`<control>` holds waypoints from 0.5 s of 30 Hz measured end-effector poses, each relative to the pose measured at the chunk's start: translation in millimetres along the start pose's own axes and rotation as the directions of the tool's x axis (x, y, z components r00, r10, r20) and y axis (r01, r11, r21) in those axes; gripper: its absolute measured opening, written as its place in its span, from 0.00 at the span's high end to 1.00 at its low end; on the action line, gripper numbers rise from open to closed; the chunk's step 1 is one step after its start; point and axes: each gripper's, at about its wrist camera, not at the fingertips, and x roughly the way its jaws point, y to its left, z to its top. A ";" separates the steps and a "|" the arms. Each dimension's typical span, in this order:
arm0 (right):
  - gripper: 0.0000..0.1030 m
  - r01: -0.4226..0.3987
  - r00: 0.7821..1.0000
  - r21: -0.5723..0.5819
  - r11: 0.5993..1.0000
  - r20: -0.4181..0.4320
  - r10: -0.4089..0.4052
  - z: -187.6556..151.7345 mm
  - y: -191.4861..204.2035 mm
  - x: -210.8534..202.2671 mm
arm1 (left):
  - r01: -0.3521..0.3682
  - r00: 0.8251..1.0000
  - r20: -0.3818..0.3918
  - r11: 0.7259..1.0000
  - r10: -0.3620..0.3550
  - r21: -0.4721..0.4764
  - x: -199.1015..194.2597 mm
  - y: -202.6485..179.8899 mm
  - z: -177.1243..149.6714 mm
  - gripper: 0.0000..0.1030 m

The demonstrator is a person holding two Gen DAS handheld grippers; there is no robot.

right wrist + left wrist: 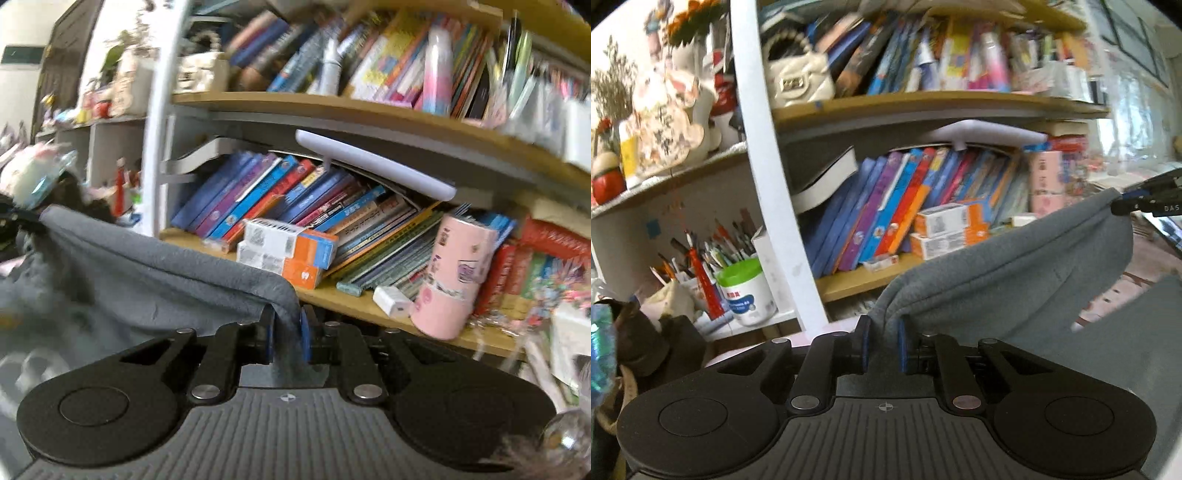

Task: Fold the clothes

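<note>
A grey fleece garment point(1015, 266) is lifted in the air in front of a bookshelf. My left gripper point(882, 343) is shut on one corner of its edge. My right gripper point(286, 338) is shut on the other corner of the same edge; it also shows at the right of the left wrist view point(1123, 206). The grey garment point(147, 277) stretches taut between the two grippers and hangs down below them. Its lower part is out of view.
A wooden bookshelf point(923, 107) packed with leaning books point(886, 206) stands close ahead. A white upright post point(768, 166) stands to the left. A white jar point(748, 291) with pens sits lower left. A pink cylinder point(450, 277) and orange-white boxes point(288, 251) sit on the lower shelf.
</note>
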 end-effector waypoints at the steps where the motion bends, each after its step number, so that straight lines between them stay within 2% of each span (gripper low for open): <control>1: 0.87 -0.002 1.000 -0.016 1.000 -0.006 0.002 -5.2 5.7 -13.5 | 0.002 1.000 0.001 1.000 -0.002 -0.003 -7.4 -1.9 -3.8 0.86; 6: 0.84 -0.020 0.997 -0.071 0.997 -0.078 0.015 -35.7 32.5 -56.9 | 0.006 1.000 -0.002 1.000 -0.006 -0.019 -43.3 -11.0 -23.7 0.88; 9: 0.82 -0.027 0.991 -0.111 0.993 -0.137 0.011 -53.9 51.3 -70.1 | -0.022 0.999 -0.040 0.999 0.021 -0.044 -55.6 -12.3 -43.4 0.86; 11: 0.77 -0.031 0.983 -0.133 0.991 -0.183 0.006 -65.1 63.6 -75.4 | -0.039 0.997 -0.061 0.998 0.036 -0.055 -64.4 -13.4 -56.1 0.86; 15: 0.69 -0.017 0.965 -0.099 0.995 -0.262 -0.010 -83.1 73.6 -84.4 | -0.065 0.995 -0.077 0.991 0.056 -0.120 -80.5 -9.3 -74.5 0.84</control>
